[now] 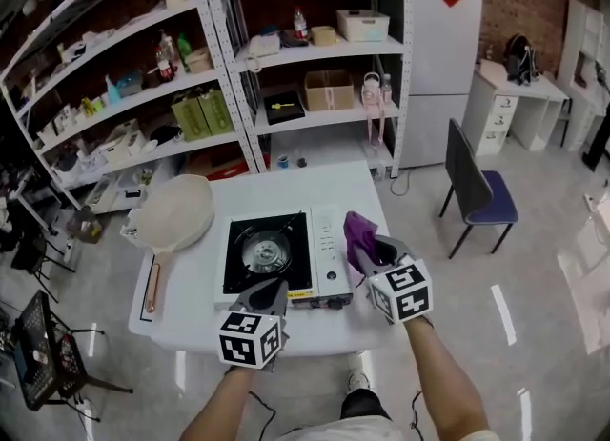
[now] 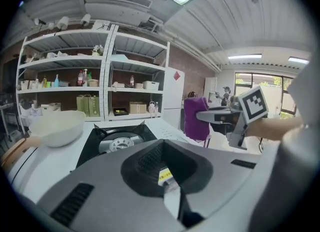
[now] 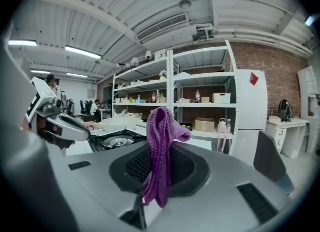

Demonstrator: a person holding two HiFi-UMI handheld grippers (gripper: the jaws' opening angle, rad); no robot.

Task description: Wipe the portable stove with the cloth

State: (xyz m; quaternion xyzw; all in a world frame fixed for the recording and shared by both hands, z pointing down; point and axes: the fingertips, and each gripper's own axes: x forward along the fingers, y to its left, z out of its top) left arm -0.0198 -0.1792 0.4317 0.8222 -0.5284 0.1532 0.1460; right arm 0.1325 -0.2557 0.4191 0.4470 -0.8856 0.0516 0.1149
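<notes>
Purple cloth [image 1: 358, 237] upright along the jaws, clamped in my right gripper [image 1: 370, 250] beside stove [image 1: 272, 250]
My left gripper [image 1: 273, 290] closed, empty, at stove's near edge

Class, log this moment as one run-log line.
left tongs: shut, empty, at stove front | right tongs: shut on purple cloth, beside stove's right edge

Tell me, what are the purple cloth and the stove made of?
The cloth looks like soft knitted or microfibre fabric: it has a nubbly weave and hangs in limp folds. The stove looks like painted sheet metal, with a glossy black top and a white side panel; its round burner looks like bare silvery metal. Which metal, I can't tell.
</notes>
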